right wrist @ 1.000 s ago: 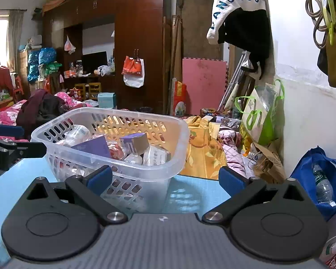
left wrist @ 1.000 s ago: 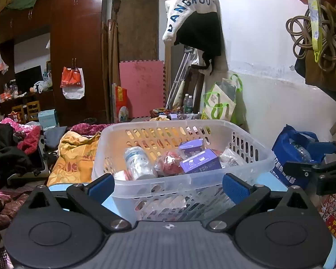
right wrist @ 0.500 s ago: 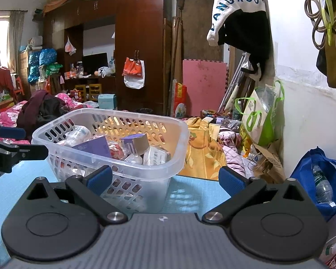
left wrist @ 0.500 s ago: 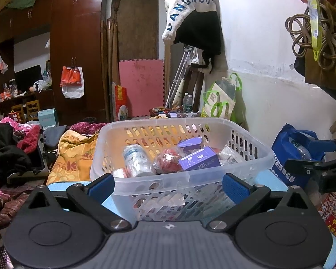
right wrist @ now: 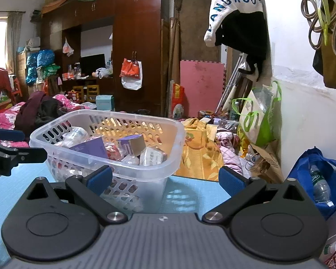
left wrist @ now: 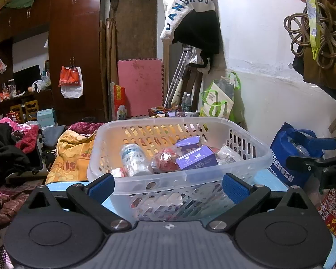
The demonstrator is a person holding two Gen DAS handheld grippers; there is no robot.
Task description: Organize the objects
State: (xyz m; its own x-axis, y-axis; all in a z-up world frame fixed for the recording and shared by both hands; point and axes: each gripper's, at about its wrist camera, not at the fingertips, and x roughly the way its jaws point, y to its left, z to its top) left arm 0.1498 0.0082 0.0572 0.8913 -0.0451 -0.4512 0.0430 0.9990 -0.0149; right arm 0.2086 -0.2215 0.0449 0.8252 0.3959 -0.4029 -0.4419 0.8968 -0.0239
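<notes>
A clear plastic basket [left wrist: 190, 172] [right wrist: 168, 163] stands on a light blue table [right wrist: 15, 192]. Inside lie a plastic bottle [left wrist: 134, 159], a purple box [left wrist: 197, 160] [right wrist: 89, 149], a second purple box [right wrist: 132, 142], a red packet [left wrist: 165, 161] and white packets [right wrist: 151, 157]. My left gripper [left wrist: 166, 185] is open, level with the basket's near wall, its blue pads either side of it and nothing held. My right gripper [right wrist: 165, 178] is open at the basket's right corner, empty. Each gripper shows at the edge of the other's view: the right gripper's fingers [left wrist: 313, 161], the left gripper's fingers [right wrist: 11, 154].
Beyond the table are a yellow quilt [right wrist: 197, 154], piles of clothes [left wrist: 8, 148] and a dark wooden wardrobe [left wrist: 76, 51]. A blue bag with a bottle [right wrist: 320, 179] and a green-handled bag [right wrist: 260, 116] sit by the white wall on the right.
Both grippers have risen slightly and stay open; the basket sits a little lower in the left wrist view. Nothing was taken hold of.
</notes>
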